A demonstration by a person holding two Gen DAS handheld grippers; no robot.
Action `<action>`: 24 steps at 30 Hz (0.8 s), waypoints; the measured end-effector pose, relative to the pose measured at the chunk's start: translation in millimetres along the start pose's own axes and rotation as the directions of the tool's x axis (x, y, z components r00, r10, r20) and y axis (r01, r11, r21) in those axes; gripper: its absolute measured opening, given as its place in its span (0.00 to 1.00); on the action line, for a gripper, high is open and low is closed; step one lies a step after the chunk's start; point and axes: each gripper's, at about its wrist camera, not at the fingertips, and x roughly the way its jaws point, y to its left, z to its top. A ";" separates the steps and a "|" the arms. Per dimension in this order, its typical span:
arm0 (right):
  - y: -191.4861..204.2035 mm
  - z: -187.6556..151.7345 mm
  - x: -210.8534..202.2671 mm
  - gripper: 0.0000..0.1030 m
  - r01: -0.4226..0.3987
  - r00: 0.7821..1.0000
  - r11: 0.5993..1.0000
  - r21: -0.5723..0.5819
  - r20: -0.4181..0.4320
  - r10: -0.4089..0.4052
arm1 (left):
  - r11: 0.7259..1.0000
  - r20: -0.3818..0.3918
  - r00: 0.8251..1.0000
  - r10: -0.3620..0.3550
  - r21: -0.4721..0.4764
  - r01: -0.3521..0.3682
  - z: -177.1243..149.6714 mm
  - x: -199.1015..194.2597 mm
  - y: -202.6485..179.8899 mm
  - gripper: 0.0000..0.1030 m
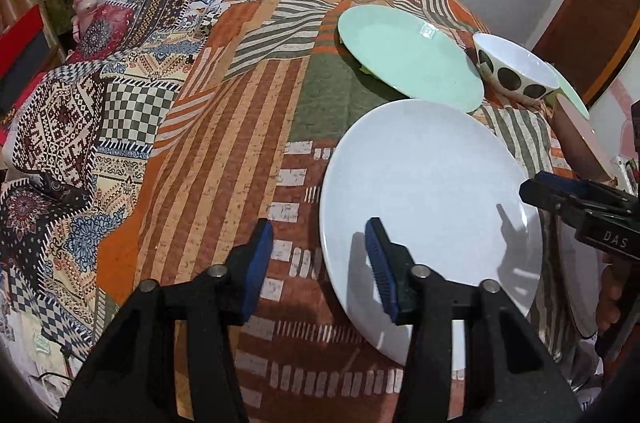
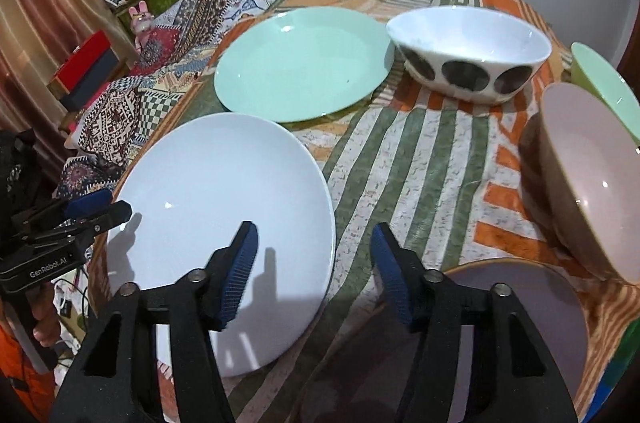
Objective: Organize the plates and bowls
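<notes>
Fingers (image 1: 262, 247) of our left gripper (image 1: 320, 263) stand wide apart in the left wrist view and hold nothing. One hangs over the patterned cloth (image 1: 224, 151) on the tabletop, the other over the near left part of the white plate (image 1: 432, 207); whether it touches the plate we cannot tell. Beyond it lies the green plate (image 1: 408, 55), its near edge just beside the white plate's far edge, and to the right of that stands the spotted bowl (image 1: 516, 67). Our right gripper (image 1: 560, 199) shows at the right edge, near the white plate's right rim.

From the right wrist view, our right gripper (image 2: 314, 271) is also spread open and empty, one finger above the white plate (image 2: 216, 207), the other above the striped cloth. A pale plate (image 2: 532, 307) lies near right, partly hidden. A pink bowl (image 2: 592, 183) sits on the right, with a green bowl (image 2: 612, 91) behind it, and the spotted bowl (image 2: 468, 51) stands far, just right of the green plate (image 2: 304, 63). Our left gripper (image 2: 96, 211) reaches in by the white plate's left rim.

We judge that nothing is stacked yet and the white plate is the piece in hand. To do it well, we should bring one finger under the rim and one on top, close firmly, and lift level, since the smooth plate could slip. Clearing the green plate's edge matters too.
</notes>
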 end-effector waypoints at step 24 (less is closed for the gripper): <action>1.8 7.9 22.5 0.28 -0.039 0.997 0.999 0.025 -0.071 0.041 | 0.991 -0.048 0.991 -0.123 -0.051 0.121 -3.0 12.7 -3.7 0.28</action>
